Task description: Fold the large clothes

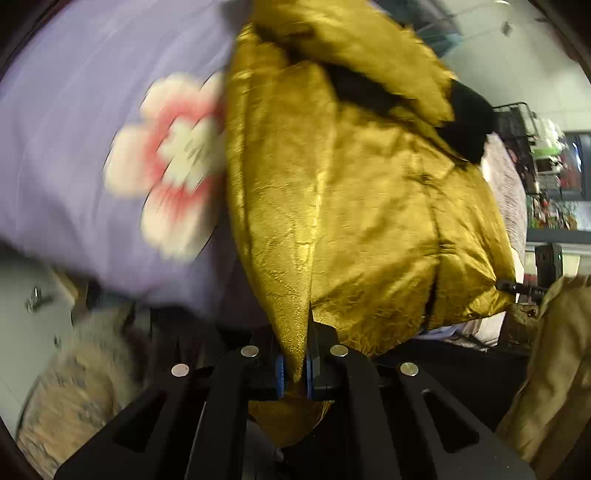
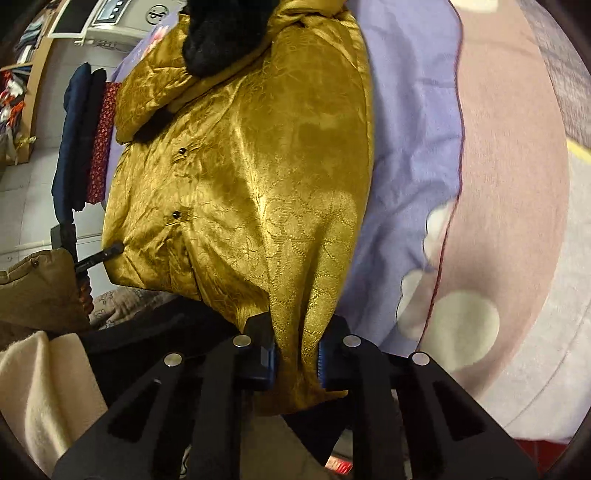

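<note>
Two views give us the same scene from either side. Largest is the lavender bedcover [image 1: 66, 122], spread under everything and printed with white and pink blossoms; in the left wrist view it is blurred. In the right wrist view we see the lavender bedcover [image 2: 410, 110] give way along a dark red edge to a pink band [image 2: 509, 155].

On it lies the golden jacket [image 1: 351, 206], a shiny quilted garment with a woven pattern, stretching away from us toward its black fur collar [image 1: 469, 122]. From the other side the golden jacket [image 2: 236, 155] shows two small dark snaps down its front, and the black fur collar [image 2: 225, 33] sits at the top of the frame.

A tan coat [image 1: 554, 362] lies bunched beside the jacket's hem, and a cream cloth [image 2: 44, 391] fills the lower left corner of the right wrist view. Dark blue and red patterned garments [image 2: 85, 136] hang beyond the bed's far edge.

We hold the left tool [image 1: 295, 373] clamped on a pinched fold of the jacket's lower edge, its blue pads pressing the golden fabric from both sides, with a little cloth bulging out below them. The right tool [image 2: 297, 363] grips a thicker gather of the same hem, its pads set against the cloth on either side.
</note>
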Demonstrator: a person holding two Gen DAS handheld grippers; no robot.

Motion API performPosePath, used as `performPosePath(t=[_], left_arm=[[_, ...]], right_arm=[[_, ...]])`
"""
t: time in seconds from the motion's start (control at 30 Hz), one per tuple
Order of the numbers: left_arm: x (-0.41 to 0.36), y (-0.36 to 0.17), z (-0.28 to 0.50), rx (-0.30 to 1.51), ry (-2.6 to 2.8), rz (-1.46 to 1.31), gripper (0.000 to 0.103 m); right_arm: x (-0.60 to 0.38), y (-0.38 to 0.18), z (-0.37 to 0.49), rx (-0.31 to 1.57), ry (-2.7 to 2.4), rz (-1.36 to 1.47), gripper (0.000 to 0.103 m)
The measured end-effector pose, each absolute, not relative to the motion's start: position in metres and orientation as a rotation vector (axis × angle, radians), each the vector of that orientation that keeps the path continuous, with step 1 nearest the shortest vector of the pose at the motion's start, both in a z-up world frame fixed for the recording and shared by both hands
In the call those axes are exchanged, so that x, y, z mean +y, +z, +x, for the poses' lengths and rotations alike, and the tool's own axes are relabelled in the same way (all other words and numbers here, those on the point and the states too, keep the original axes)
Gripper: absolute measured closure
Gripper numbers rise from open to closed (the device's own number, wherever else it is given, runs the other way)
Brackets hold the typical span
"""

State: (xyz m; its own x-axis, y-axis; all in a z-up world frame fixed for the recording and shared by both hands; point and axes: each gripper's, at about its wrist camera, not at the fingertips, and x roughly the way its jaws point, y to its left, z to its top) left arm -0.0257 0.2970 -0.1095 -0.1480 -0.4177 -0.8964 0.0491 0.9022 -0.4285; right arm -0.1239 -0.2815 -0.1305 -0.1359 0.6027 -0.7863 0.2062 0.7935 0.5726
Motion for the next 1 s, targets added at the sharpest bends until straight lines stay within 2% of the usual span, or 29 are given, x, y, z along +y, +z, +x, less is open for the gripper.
performPosePath(t=[0.17, 0.3, 0.67, 0.87, 1.0], left_arm=[[0.316, -0.120, -0.040, 1.723, -0.357, -0.343, 0.096], [0.305, -0.109, -0.024, 1.683, -0.339, -0.362, 0.096], [0.288, -0.023, 0.081, 1.383, -0.384, -0.221, 0.096], [0.252, 0.008, 0.163, 1.236, -0.349, -0.158, 0.096], [0.236, 0.008, 0.215, 1.221, -0.312, -0.141, 0.096]], right_arm=[[-0.268, -0.140, -0.146, 1.770, 0.407, 0.663, 0.087], [-0.263, -0.137, -0.130, 1.758, 0.410, 0.643, 0.087], [-0.316, -0.068, -0.011, 1.446, 0.320, 0.684, 0.087], [-0.344, -0.044, 0.077, 1.294, 0.259, 0.819, 0.087], [-0.358, -0.038, 0.124, 1.242, 0.216, 0.883, 0.087]])
